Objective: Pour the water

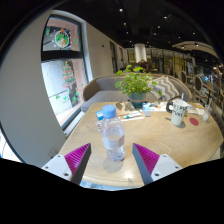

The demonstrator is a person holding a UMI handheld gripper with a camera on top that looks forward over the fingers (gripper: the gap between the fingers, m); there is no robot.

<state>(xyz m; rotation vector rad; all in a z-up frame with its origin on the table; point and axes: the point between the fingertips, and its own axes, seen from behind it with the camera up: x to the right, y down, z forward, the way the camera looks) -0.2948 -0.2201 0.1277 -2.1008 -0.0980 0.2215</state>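
Observation:
A clear plastic water bottle [111,132] with a blue cap stands upright on the light wooden table [150,140]. It stands just ahead of my fingers, slightly left of the middle of the gap. My gripper [111,160] is open, and its magenta pads [77,157] sit wide apart with nothing between them. A white mug [179,113] with a dark handle stands farther back to the right of the bottle.
A potted green plant [134,85] stands at the table's far side, with papers [131,115] lying before it. A small white cup [206,114] and a pink coaster [194,122] lie by the mug. A window [62,70] and grey seats [105,92] are behind.

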